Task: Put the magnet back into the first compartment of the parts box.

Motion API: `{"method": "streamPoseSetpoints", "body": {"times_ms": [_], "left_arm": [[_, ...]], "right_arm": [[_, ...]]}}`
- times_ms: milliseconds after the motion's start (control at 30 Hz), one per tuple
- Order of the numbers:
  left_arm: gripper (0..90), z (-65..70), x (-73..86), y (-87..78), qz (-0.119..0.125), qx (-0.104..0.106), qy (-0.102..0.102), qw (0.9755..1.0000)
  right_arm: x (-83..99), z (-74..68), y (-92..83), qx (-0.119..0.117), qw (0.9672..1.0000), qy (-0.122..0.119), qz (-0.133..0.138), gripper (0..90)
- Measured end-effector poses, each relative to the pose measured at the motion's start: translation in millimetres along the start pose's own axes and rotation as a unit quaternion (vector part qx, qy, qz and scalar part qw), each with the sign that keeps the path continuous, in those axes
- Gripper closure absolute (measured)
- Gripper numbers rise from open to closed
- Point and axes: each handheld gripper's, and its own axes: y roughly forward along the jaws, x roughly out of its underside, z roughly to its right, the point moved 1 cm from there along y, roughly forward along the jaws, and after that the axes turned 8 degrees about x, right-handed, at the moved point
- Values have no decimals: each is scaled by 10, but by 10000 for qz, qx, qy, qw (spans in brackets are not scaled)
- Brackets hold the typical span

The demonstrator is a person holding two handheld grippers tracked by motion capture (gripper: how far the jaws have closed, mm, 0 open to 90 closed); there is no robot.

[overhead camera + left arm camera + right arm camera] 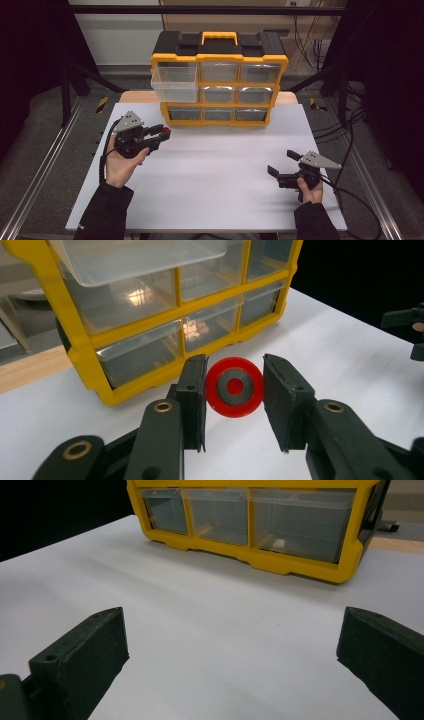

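White surface (210,185) seen on a wooden table top, with dark floor, metal rails and black cables around it. At the far edge, stood a yellow organizer (219,80) with a black top and clear drawers; upper left drawer (175,82) pulled out toward the person. Behind it, a pale wall and dark frame posts.

Left hand-held gripper (161,134) held just in front of the organizer's lower left corner, pointing right. Closed on a red wheel (234,386) with a grey ring and red centre, both pads pressing its sides. Wheel lifted off the surface, near the bottom row of drawers but apart from them.

Right hand-held gripper (281,162) kept low at the right side of the surface, well apart from the wheel. Jaws spread wide, nothing between them.
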Motion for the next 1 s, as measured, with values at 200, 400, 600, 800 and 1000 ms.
{"method": "streamPoseSetpoints", "body": {"times_ms": [200, 400, 600, 800, 1000], "left_arm": [[624, -30, -64, -32, 75, -26, -24, 10000], [624, -38, -138, -41, 104, -43, -7, 9999], [624, -30, -229, -55, 158, -51, 35, 9999], [624, -27, -313, -77, 193, -75, 67, 9998], [624, -31, -403, -102, 249, -102, 88, 9996]], "right_arm": [[0, 1, -1, 2, 10000, 0, 0, 4], [0, 1, 0, 4, 10000, -3, 0, 4], [-1, 1, -2, 2, 10000, 9, -1, 4], [-2, 3, -4, 14, 10000, 5, 8, 4], [-3, 6, -6, 9, 10000, -14, 20, 4]]}}
